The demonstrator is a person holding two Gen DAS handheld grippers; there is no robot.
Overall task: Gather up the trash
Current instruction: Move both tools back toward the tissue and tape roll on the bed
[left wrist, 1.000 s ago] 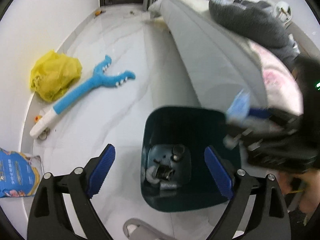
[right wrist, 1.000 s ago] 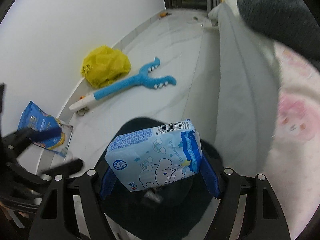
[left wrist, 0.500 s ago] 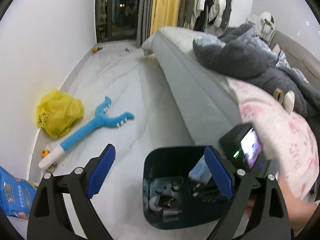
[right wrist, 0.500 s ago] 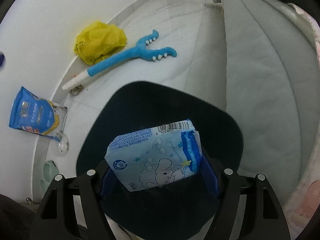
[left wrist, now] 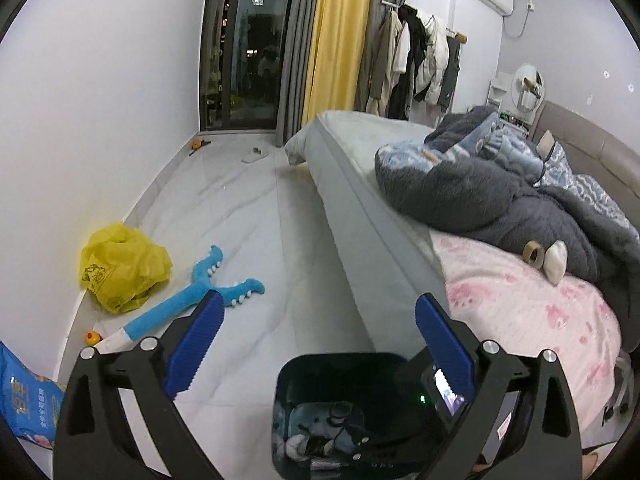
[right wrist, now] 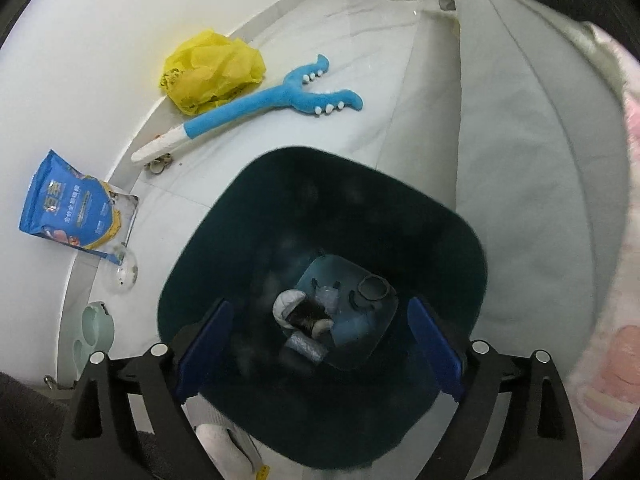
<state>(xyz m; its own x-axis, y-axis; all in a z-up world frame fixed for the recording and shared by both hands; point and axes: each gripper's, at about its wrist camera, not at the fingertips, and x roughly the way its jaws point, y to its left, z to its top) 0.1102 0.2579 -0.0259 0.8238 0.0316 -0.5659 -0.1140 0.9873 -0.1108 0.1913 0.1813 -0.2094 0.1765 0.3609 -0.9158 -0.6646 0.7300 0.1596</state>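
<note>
A dark teal trash bin (right wrist: 460, 232) stands on the white floor beside the bed. My right gripper (right wrist: 320, 320) hangs over its mouth pointing down. Its jaws are opening and nothing is between them. Several bits of trash (right wrist: 304, 316) lie on the bin's floor. My left gripper (left wrist: 318, 320) is higher up, looking over the bin (left wrist: 296, 376) toward the room. Its jaws are opening wide and are empty. A yellow plastic bag (left wrist: 120, 268) and a blue snack bag (right wrist: 72, 204) lie on the floor by the wall.
A blue and white plush grabber toy (right wrist: 256, 108) lies on the floor between the yellow bag and the bin. The bed (left wrist: 520, 308), with a pink sheet and grey blankets, fills the right side; a tape roll (left wrist: 532, 252) rests on it. Open floor runs toward the balcony door.
The blue and white pack that was held between my right jaws is gone from them, and the jaws have spread. My left gripper has risen and tilted up, away from the bin.
</note>
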